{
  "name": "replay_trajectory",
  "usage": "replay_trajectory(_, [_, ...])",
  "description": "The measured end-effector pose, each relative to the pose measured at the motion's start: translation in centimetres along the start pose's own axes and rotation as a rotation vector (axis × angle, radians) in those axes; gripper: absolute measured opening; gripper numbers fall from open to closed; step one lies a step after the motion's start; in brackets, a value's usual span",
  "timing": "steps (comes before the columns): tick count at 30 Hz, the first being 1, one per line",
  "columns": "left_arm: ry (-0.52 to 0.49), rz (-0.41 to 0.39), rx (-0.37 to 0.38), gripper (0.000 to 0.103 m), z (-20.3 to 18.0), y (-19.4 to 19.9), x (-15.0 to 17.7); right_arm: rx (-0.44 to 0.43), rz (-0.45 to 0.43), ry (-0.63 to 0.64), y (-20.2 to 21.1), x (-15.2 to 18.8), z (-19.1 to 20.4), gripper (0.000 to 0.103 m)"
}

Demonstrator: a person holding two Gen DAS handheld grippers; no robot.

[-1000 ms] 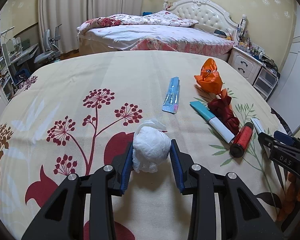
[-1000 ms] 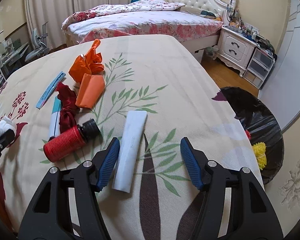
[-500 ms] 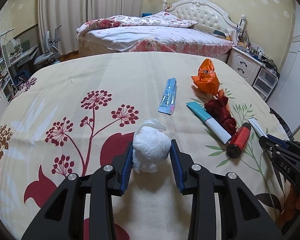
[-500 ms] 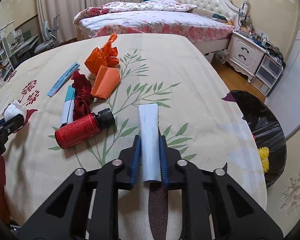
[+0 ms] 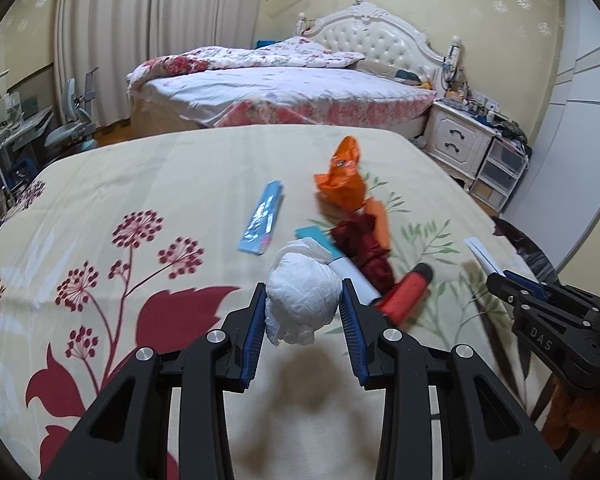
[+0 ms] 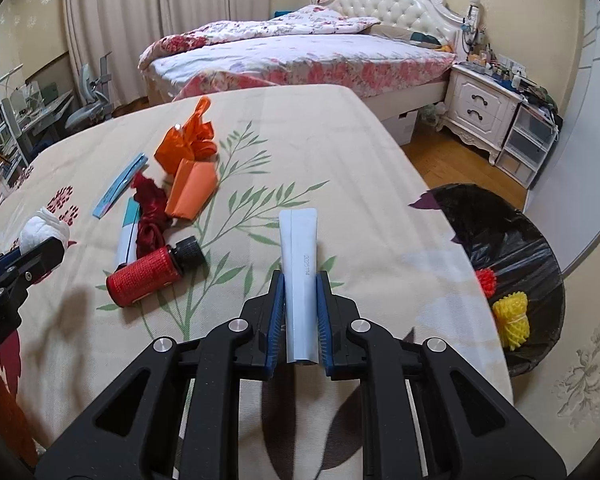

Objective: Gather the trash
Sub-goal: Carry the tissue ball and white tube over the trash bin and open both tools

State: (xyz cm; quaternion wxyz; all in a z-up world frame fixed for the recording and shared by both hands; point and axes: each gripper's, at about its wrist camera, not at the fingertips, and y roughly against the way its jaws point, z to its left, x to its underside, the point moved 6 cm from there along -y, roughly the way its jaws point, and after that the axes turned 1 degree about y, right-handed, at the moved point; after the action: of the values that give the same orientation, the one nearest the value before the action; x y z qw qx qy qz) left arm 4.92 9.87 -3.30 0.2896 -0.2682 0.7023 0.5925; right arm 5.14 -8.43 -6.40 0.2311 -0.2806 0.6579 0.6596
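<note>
My left gripper [image 5: 303,300] is shut on a crumpled white tissue ball [image 5: 300,296] and holds it above the flowered tablecloth [image 5: 140,208]. My right gripper [image 6: 301,284] is shut on a flat white tube [image 6: 300,264], lifted off the cloth. On the table lie a red bottle with a black cap [image 6: 152,272], a dark red rag [image 6: 150,216], a teal and white tube [image 6: 128,232], orange wrappers [image 6: 188,160] and a blue packet [image 6: 118,186]. A black-lined trash bin [image 6: 500,240] stands on the floor at the right.
The bin holds a yellow foam net [image 6: 512,320] and a red one [image 6: 486,280]. A bed [image 6: 300,52] and a white nightstand [image 6: 480,104] stand behind the table. A desk and chair [image 5: 64,128] are at the far left.
My right gripper closed on the white tube and lifted it. My left gripper rose and moved right with the tissue ball.
</note>
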Motion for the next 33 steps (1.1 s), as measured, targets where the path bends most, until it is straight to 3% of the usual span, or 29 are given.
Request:
replay_trajectory(10, [-0.073,-0.041,0.061,0.037,-5.6,-0.4,-2.1,0.061,-0.054,-0.089,1.2,-1.0,-5.5,0.016])
replay_trajectory(33, [-0.267,-0.070,0.189,0.037,-20.6,-5.2,-4.8,0.245,-0.126,-0.299,1.7,-1.2,-19.1,0.016])
